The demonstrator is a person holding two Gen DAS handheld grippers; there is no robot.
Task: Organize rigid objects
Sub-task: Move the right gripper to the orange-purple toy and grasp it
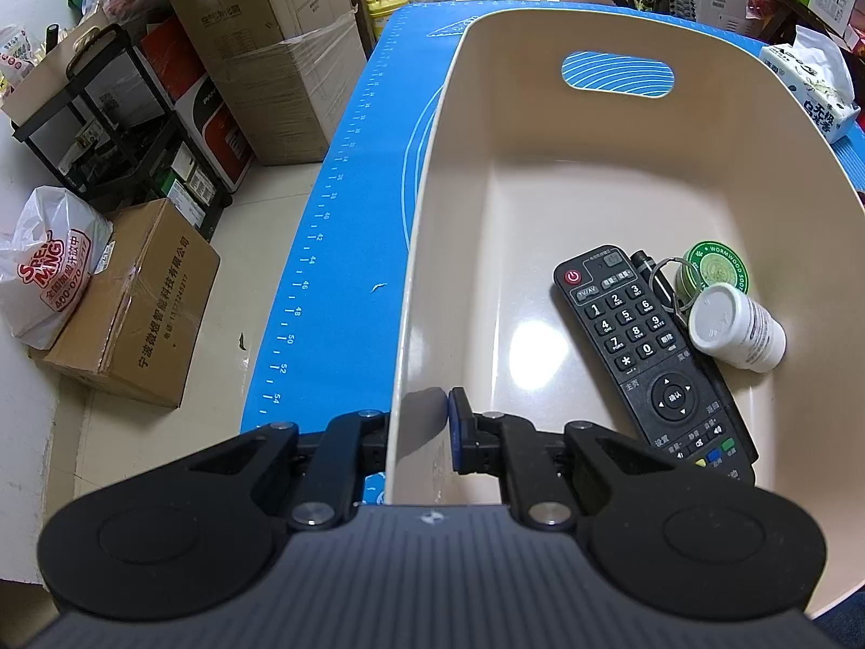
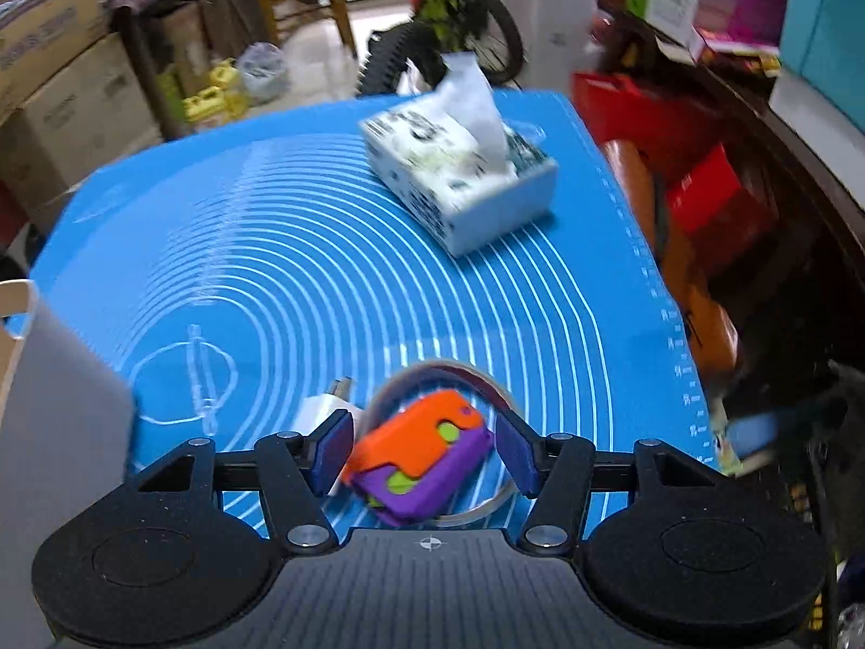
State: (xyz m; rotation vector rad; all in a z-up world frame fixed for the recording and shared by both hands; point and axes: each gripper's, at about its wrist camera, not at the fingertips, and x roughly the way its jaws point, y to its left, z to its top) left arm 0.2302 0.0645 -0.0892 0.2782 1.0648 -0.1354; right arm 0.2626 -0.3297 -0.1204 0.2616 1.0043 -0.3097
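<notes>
A beige bin stands on the blue mat. Inside it lie a black remote, a black pen, a green round tin and a white pill bottle. My left gripper is shut on the bin's near-left wall, one finger inside, one outside. In the right wrist view, my right gripper is open around an orange and purple toy that lies on a roll of tape. A white charger plug lies just left of it. The bin's corner shows at left.
A tissue pack sits on the mat at the far right; it also shows in the left wrist view. Cardboard boxes, a black rack and a bag crowd the floor left of the table. A bicycle stands behind.
</notes>
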